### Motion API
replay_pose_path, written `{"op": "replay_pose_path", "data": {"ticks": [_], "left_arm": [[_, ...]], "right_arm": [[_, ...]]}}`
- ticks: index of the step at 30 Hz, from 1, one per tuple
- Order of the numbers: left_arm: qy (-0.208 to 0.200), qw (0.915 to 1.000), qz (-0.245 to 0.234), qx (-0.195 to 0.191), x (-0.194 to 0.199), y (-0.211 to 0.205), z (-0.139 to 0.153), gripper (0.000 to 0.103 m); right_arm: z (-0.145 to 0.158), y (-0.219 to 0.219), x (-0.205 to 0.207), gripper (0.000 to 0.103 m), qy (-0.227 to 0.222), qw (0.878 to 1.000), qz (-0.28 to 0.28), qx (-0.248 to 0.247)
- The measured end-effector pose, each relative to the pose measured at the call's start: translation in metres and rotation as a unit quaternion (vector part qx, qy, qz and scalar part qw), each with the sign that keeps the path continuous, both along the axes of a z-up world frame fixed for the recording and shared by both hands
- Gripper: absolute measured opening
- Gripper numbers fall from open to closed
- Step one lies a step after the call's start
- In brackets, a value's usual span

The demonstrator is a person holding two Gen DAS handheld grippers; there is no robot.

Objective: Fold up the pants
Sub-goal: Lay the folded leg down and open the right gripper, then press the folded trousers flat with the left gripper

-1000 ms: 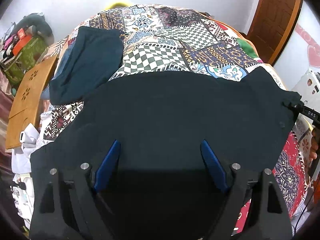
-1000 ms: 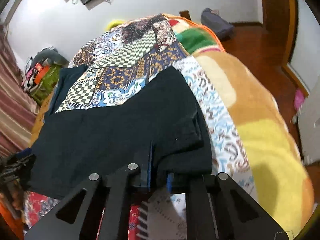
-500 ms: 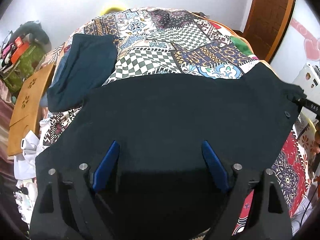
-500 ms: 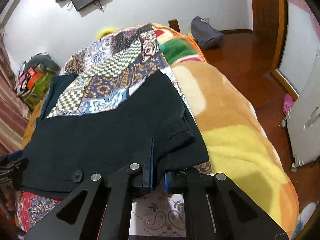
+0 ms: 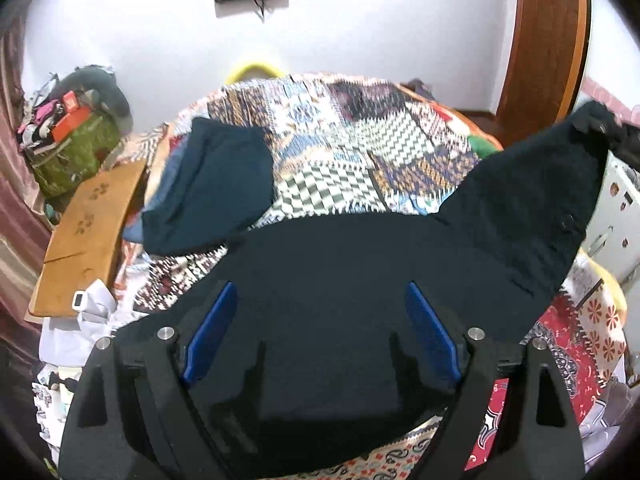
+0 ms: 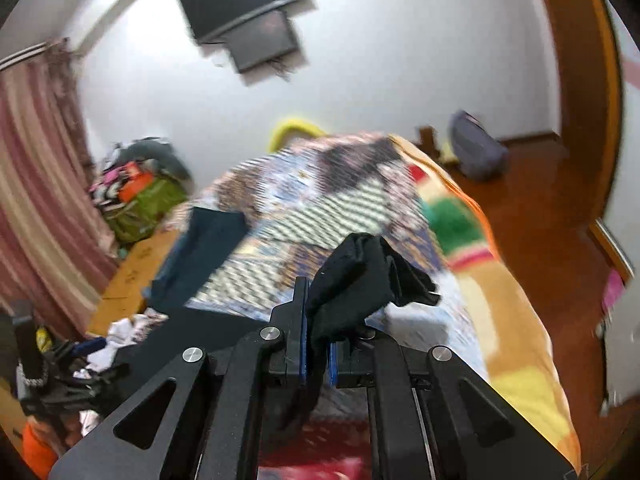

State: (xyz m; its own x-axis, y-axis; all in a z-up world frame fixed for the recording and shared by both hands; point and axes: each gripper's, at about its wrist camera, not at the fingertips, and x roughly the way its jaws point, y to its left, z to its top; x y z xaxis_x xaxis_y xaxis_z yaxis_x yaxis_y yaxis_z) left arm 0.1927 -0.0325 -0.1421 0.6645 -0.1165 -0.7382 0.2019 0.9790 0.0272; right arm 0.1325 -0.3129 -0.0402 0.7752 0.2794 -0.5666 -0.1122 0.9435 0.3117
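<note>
Black pants lie across the near end of a patchwork-covered bed. In the left wrist view my left gripper is open, its blue pads spread wide just over the cloth. The pants' right corner is lifted high off the bed. In the right wrist view my right gripper is shut on that bunched black corner and holds it up above the bed. The view is blurred by motion.
A folded dark teal garment lies on the bed's far left. A wooden board and a green bag with clutter stand to the left. A wooden door and wood floor are on the right.
My right gripper has lifted the pants' right corner up off the bed and tilted upward. My left gripper stays open over the pants.
</note>
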Motion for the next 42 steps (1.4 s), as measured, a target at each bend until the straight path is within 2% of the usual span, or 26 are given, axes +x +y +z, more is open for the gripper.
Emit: {"op": "replay_pose_path", "data": {"ticks": [6,9,12,16,19,24,28,30,33,35,38,40,42], "left_arm": [[-0.028,0.9994,0.014,-0.014,-0.016,0.022,0.018,0.092],[-0.032,0.9990,0.022,-0.021,-0.024,0.035,0.022,0.093],[-0.034,0.9985,0.034,-0.027,-0.030,0.047,0.024,0.093],[-0.032,0.9978,0.049,-0.032,-0.036,0.062,0.023,0.093],[-0.028,0.9969,0.064,-0.036,-0.039,0.073,0.021,0.094],[-0.013,0.9951,0.088,-0.044,-0.039,0.088,0.013,0.094],[0.006,0.9928,0.104,-0.058,-0.036,0.098,0.003,0.094],[0.012,0.9920,0.107,-0.065,-0.036,0.100,0.001,0.094],[0.015,0.9917,0.108,-0.068,-0.033,0.100,0.002,0.094],[0.013,0.9923,0.105,-0.063,-0.029,0.097,0.004,0.094],[0.010,0.9938,0.095,-0.056,-0.023,0.090,0.008,0.094],[0.007,0.9948,0.086,-0.053,-0.018,0.084,0.012,0.094],[0.002,0.9962,0.074,-0.046,-0.010,0.074,0.016,0.094]], "right_arm": [[0.035,0.062,0.025,0.006,-0.041,0.998,0.057,-0.001],[0.042,0.098,0.037,0.006,-0.048,0.995,0.089,-0.001],[0.035,0.132,0.049,0.006,-0.035,0.992,0.123,0.005],[0.001,0.183,0.056,0.006,0.007,0.984,0.180,-0.006],[-0.032,0.213,0.052,0.006,0.047,0.973,0.225,-0.018],[-0.094,0.250,0.034,0.006,0.119,0.949,0.287,-0.055],[-0.122,0.259,0.015,0.013,0.142,0.935,0.312,-0.095],[-0.122,0.258,0.011,0.019,0.140,0.933,0.315,-0.102],[-0.115,0.250,0.010,0.029,0.143,0.929,0.329,-0.089],[-0.106,0.248,0.005,0.029,0.136,0.927,0.340,-0.087],[-0.089,0.240,-0.004,0.033,0.111,0.930,0.340,-0.089],[-0.076,0.227,-0.005,0.038,0.089,0.936,0.329,-0.087],[-0.063,0.216,-0.003,0.038,0.071,0.942,0.316,-0.088]]}}
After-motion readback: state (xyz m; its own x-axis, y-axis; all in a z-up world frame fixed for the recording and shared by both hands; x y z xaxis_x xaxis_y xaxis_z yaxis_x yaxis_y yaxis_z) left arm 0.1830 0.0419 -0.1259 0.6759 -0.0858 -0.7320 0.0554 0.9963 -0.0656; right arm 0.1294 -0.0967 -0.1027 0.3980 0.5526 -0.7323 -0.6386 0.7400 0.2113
